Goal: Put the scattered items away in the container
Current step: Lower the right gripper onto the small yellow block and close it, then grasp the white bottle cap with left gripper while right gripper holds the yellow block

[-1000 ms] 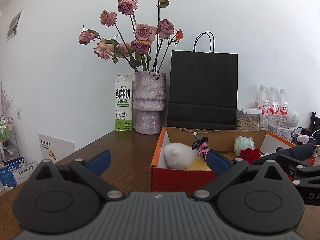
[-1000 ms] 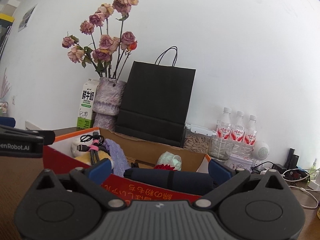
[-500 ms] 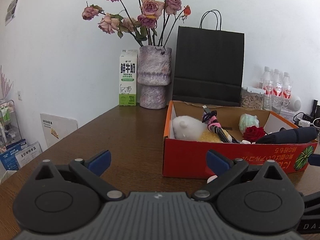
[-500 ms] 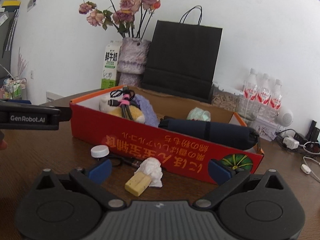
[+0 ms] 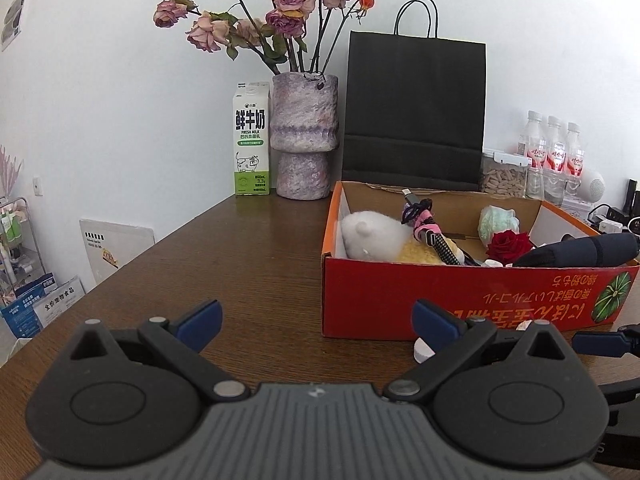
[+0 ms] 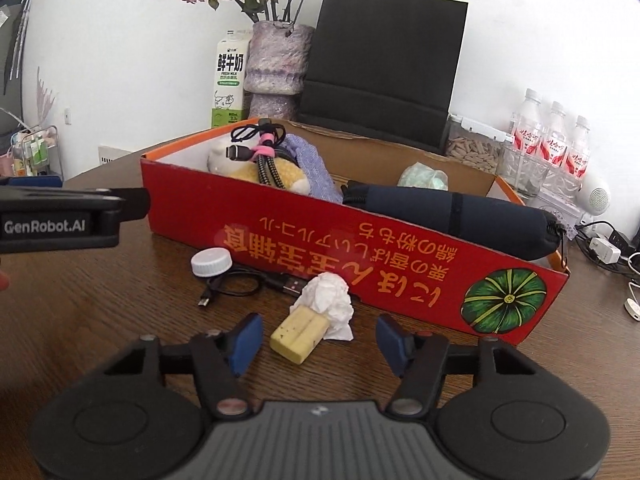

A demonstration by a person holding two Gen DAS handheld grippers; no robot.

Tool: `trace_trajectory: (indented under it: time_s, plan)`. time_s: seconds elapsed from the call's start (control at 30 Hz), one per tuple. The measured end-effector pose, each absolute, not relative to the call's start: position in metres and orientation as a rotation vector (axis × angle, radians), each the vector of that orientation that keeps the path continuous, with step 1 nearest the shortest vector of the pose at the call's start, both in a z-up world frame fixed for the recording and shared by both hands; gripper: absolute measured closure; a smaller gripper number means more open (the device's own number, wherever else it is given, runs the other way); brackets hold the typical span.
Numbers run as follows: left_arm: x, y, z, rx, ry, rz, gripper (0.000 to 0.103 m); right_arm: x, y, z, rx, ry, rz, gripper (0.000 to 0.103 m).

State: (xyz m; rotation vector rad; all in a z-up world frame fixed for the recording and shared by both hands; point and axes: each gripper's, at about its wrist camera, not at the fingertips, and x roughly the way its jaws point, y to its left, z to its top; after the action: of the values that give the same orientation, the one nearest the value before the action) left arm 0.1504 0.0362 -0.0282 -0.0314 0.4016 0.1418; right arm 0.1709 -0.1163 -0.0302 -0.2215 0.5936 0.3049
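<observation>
The pale yellow rectangular block, angled toward the red cardboard box, is framed untouched by the closing right gripper; the left gripper is held wide, empty.

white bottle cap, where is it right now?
Right wrist view: the cap lies on the table outside the red box, near its front left corner, beside the loose black cable.
</observation>
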Motion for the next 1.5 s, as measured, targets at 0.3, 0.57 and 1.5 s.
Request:
trace_trajectory:
  time_s: [0.3, 0.57, 1.5]
  plan:
    - [0.151, 0.034, -0.029, -0.026, 0.409, 0.142, 0.000, 0.168, -0.113, -0.030, -0.227, 0.600, 0.349, 0.074]
    - [0.151, 0.035, -0.030, -0.028, 0.415, 0.145, 0.000, 0.166, -0.113, -0.029, -0.228, 0.588, 0.359, 0.077]
    - [0.154, 0.032, -0.032, -0.034, 0.433, 0.125, 0.000, 0.146, -0.145, -0.010, -0.112, 0.458, 0.387, 0.082]
